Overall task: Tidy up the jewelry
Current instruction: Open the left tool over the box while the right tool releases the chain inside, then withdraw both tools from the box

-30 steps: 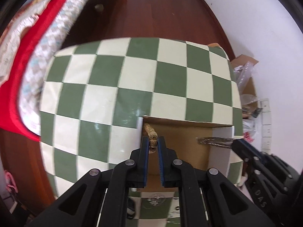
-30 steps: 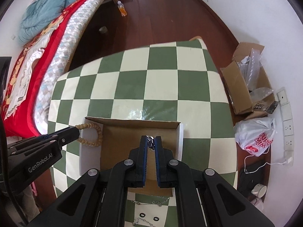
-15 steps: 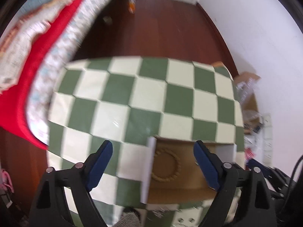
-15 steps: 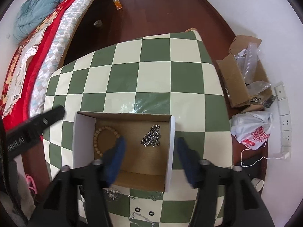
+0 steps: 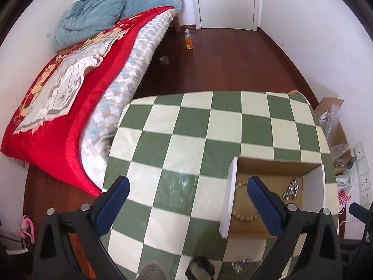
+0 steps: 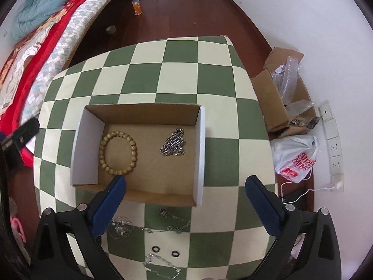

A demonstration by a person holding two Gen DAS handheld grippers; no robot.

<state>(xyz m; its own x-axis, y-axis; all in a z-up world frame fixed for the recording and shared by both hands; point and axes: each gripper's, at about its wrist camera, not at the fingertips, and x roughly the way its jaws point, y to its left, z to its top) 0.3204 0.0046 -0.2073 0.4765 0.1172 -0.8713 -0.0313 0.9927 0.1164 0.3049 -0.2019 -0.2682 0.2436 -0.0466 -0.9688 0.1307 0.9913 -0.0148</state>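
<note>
Left tool [image 5: 186, 187]: spread wide, empty, above tabletop [image 5: 209, 126].
Right tool [image 6: 185, 187]: spread wide, empty.
Box [image 6: 202, 154]: ahead of right tool; beaded bracelet [image 6: 118, 152] and chain [image 6: 173, 142] inside, apart.

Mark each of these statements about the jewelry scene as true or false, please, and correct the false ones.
1. The beaded bracelet lies inside the cardboard box. True.
2. The right gripper is shut on the metal chain. False: its jaws stand wide open and the chain lies loose on the box floor.
3. Two small black rings lie on the checkered tablecloth, outside the box. True.
4. The bracelet and the chain touch each other. False: bare box floor shows between them, the bracelet on the left, the chain on the right.
5. The left gripper is open and holds nothing. True.
</note>
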